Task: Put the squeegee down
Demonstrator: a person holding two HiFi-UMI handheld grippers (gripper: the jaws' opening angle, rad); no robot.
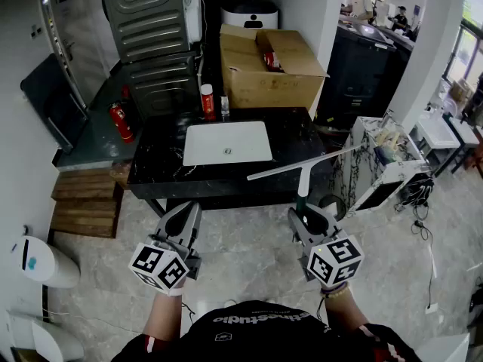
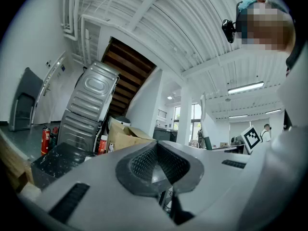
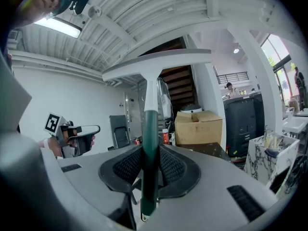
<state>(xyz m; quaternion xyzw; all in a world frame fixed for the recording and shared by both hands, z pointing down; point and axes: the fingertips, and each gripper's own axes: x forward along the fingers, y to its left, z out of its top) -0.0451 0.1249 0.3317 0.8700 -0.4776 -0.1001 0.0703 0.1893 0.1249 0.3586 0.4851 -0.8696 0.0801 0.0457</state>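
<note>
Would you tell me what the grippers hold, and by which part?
The right gripper grips the squeegee by its green handle; the left gripper holds nothing.

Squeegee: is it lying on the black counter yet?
No, the squeegee stands upright, its green handle clamped in the right gripper.

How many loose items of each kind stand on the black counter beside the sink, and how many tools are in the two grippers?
red can, on the counter: 1
small bottle, on the counter: 1
squeegee, clamped in the right gripper: 1
tools in the left gripper, which is shut and empty: 0
Total: 3
</note>
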